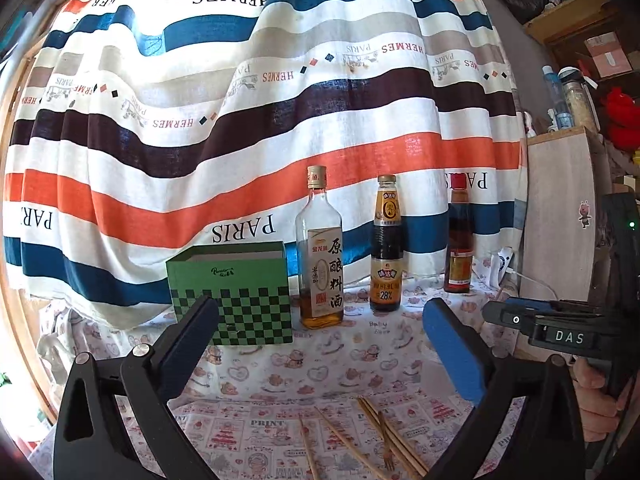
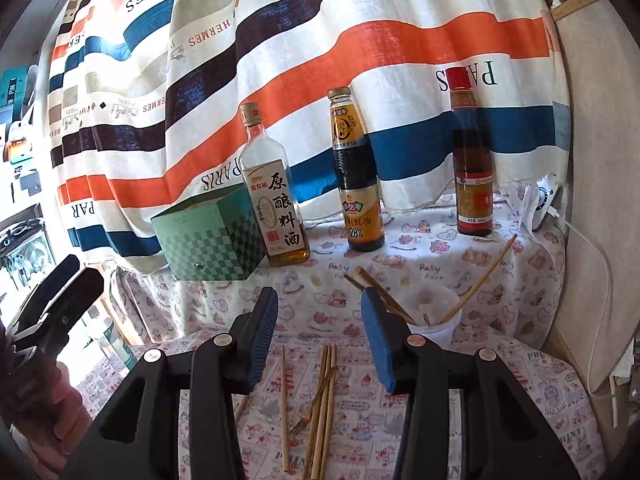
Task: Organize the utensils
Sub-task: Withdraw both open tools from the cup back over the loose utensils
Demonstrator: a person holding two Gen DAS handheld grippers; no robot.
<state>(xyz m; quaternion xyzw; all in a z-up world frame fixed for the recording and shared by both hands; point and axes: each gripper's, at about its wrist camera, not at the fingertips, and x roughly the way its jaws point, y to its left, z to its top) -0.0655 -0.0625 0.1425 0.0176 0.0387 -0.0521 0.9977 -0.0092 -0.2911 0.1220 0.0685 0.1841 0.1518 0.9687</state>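
Observation:
Several wooden chopsticks [image 2: 326, 396] and a small fork [image 2: 310, 414] lie loose on the patterned tablecloth, just below my right gripper [image 2: 320, 340]. Its blue-padded jaws are partly open with nothing between them. To their right stands a white cup [image 2: 442, 330] with a few chopsticks [image 2: 484, 276] leaning in it. In the left wrist view my left gripper [image 1: 324, 346] hangs wide open and empty above the table. The loose chopsticks [image 1: 340, 440] and the fork [image 1: 386, 450] lie under it near the front edge.
A green checkered box [image 1: 236, 292] with an open top stands at the back left. Beside it are a cooking wine bottle [image 1: 320, 264], a dark sauce bottle [image 1: 386, 256] and a red-capped bottle [image 1: 458, 240]. A striped curtain [image 1: 240, 140] hangs behind, and a board [image 1: 560, 220] stands at the right.

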